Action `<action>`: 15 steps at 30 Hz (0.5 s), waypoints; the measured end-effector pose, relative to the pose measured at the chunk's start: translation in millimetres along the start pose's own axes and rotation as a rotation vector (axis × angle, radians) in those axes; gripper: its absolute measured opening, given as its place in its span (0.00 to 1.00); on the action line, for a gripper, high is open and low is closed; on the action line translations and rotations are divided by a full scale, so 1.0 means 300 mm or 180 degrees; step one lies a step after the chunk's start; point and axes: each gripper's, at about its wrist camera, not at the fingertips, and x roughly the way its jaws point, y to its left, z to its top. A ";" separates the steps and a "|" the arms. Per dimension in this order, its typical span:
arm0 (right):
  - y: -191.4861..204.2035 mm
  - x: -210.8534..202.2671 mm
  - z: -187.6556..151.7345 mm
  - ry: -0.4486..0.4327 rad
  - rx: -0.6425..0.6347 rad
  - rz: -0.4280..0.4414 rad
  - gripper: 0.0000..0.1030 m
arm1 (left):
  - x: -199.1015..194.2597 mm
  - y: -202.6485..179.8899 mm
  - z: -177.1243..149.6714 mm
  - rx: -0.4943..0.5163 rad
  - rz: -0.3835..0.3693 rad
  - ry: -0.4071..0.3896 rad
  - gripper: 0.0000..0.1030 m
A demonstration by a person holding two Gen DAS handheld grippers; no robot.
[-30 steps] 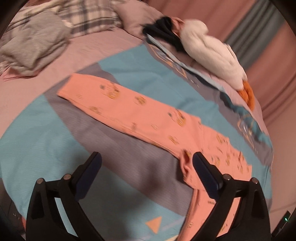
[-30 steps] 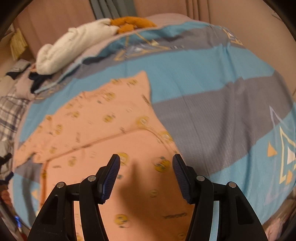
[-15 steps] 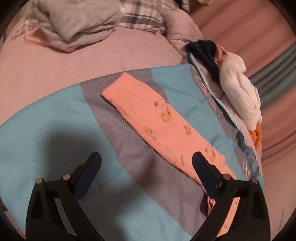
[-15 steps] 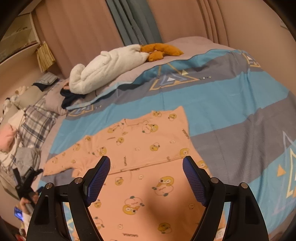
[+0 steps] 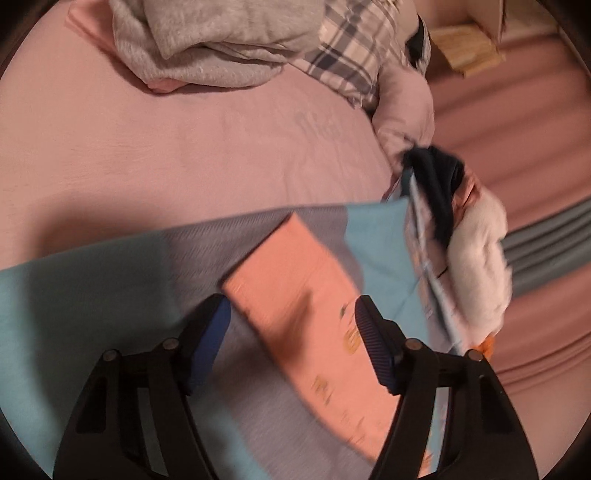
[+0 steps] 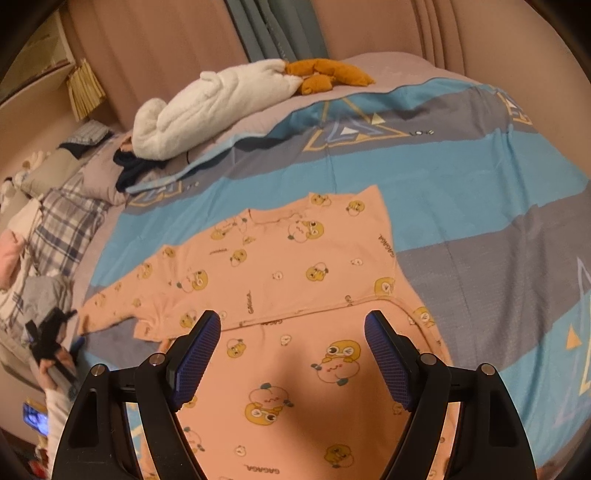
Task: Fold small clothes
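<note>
A: Where the left wrist view is taken first, what is seen?

B: The left gripper is held wide, with nothing between its blue pads. One long sleeve of the peach romper is seen running away between the fingers, its cuff end lying flat on the grey stripe of the striped bedspread. The sleeve is blurred, so its print cannot be read. Whether the pads touch the cloth cannot be told.

A: And what is noted beyond the sleeve?

B: A pink sheet is spread past the bedspread's edge. A grey fleece heap and a plaid pillow are seen at the top. A white plush toy is laid along the right edge, with a dark garment just beside it.

A: What is shown in the right wrist view?

B: The right gripper is likewise held wide and empty, above the peach romper. The romper is spread flat on the striped bedspread, printed with yellow cartoon faces. One sleeve is stretched out to the left. The white plush toy is seen at the far edge, its orange feet toward the curtain. The other gripper is seen at the far left, near the sleeve's cuff.
</note>
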 end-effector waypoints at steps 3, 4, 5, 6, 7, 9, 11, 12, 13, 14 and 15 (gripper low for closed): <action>0.007 0.009 0.005 0.0018 0.0030 -0.0002 0.78 | 0.041 -0.005 0.016 -0.0088 -0.0047 0.0033 0.35; 0.010 0.011 0.007 0.0026 0.0030 0.0011 0.78 | 0.057 -0.007 0.019 -0.0091 -0.0055 0.0054 0.20; 0.017 0.013 0.009 0.0036 0.0023 0.0026 0.78 | 0.072 -0.008 0.020 -0.0088 -0.0049 0.0080 0.12; 0.021 0.014 0.011 0.0041 0.0012 0.0032 0.78 | 0.087 -0.012 0.019 -0.0069 -0.0002 0.0100 0.09; 0.027 0.013 0.012 0.0042 -0.0011 0.0034 0.78 | 0.087 -0.020 0.017 -0.0030 0.0042 0.0081 0.09; 0.035 0.013 0.013 0.0045 -0.0046 0.0023 0.78 | 0.066 -0.056 0.007 0.0156 0.0094 -0.0015 0.08; 0.039 0.011 0.013 0.0039 -0.0071 0.0021 0.78 | 0.038 -0.103 0.000 0.0302 0.0074 -0.0066 0.08; 0.039 0.009 0.014 0.0036 -0.0075 0.0023 0.78 | 0.030 -0.115 0.000 0.0331 0.0047 -0.0075 0.07; 0.038 0.013 0.017 0.0036 -0.0075 0.0026 0.78 | 0.016 -0.134 -0.002 0.0368 0.0007 -0.0087 0.07; 0.038 0.010 0.019 0.0024 -0.0073 0.0032 0.78 | 0.001 -0.159 -0.005 0.0415 -0.0031 -0.0099 0.07; 0.038 0.010 0.021 0.0013 -0.0070 0.0036 0.78 | -0.013 -0.189 -0.010 0.0485 -0.0060 -0.0117 0.07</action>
